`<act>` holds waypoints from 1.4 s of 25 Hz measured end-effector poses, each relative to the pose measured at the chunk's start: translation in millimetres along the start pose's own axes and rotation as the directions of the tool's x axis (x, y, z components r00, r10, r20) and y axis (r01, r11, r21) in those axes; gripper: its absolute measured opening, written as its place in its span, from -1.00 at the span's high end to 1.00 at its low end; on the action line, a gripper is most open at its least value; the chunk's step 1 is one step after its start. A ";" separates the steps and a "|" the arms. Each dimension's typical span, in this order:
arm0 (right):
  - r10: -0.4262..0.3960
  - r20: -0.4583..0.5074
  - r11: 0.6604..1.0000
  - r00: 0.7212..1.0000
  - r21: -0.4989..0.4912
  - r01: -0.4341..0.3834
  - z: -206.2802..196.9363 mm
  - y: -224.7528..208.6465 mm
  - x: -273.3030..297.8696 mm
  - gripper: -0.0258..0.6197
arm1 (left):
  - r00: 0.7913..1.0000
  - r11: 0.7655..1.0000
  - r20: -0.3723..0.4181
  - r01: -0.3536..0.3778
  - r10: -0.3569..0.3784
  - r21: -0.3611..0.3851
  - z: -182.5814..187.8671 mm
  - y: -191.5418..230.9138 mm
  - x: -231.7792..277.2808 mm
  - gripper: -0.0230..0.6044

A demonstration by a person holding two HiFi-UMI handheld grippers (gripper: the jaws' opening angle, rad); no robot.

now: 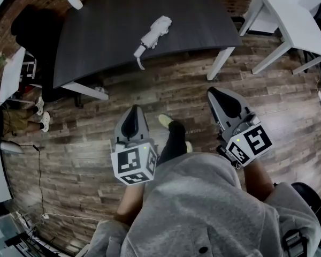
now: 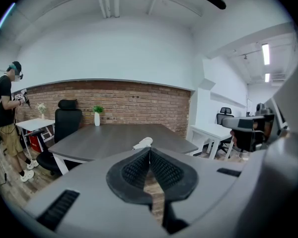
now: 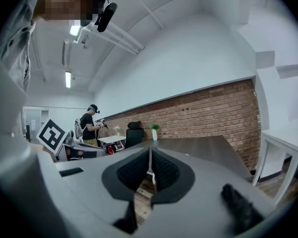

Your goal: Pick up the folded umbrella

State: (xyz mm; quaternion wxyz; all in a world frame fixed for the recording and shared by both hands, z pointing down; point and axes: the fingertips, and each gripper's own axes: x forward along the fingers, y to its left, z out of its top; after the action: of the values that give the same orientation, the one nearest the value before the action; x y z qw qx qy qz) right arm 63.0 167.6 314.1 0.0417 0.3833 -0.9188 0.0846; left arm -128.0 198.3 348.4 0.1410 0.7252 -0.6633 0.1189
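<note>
Two grippers clenched, empty | left gripper (image 1: 132, 112), right gripper (image 1: 218, 95) lower centre | folded umbrella (image 1: 155, 31) upper centre on dark table (image 1: 96, 42), well apart | likely approach stage, jaws need no opening yet

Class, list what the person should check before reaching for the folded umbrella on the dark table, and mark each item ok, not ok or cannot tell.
1. Umbrella in sight on the table, folded: ok.
2. Left gripper open: not ok, shut and empty.
3. Right gripper open: not ok, shut and empty.
4. Grippers at the umbrella: not ok, both over the floor, short of the table.
5. Nothing crowding the umbrella: ok, the vase stands at the far corner.
</note>
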 end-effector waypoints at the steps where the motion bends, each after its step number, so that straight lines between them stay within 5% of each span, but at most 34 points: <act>1: 0.001 -0.004 1.000 1.000 -0.003 -0.001 0.3 -3.4 6.4 0.83 | 1.000 1.000 -0.004 0.000 0.000 -0.001 1.1 2.2 6.5 0.88; 18: -0.011 -0.043 1.000 0.999 -0.003 0.011 20.4 -71.8 118.6 0.83 | 0.998 0.999 -0.050 0.029 -0.030 -0.026 36.9 35.9 128.6 0.88; 35: 0.000 -0.074 1.000 0.997 0.009 0.000 27.6 -99.5 195.2 0.82 | 0.995 0.998 -0.093 0.033 -0.039 -0.058 46.5 69.0 194.1 0.88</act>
State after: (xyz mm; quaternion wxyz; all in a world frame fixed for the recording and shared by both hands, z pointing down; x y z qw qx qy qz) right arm -3.7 -42.4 326.9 0.0741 0.3800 -0.9162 0.1030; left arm -179.5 -4.3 378.0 0.1948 0.7264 -0.6459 0.1317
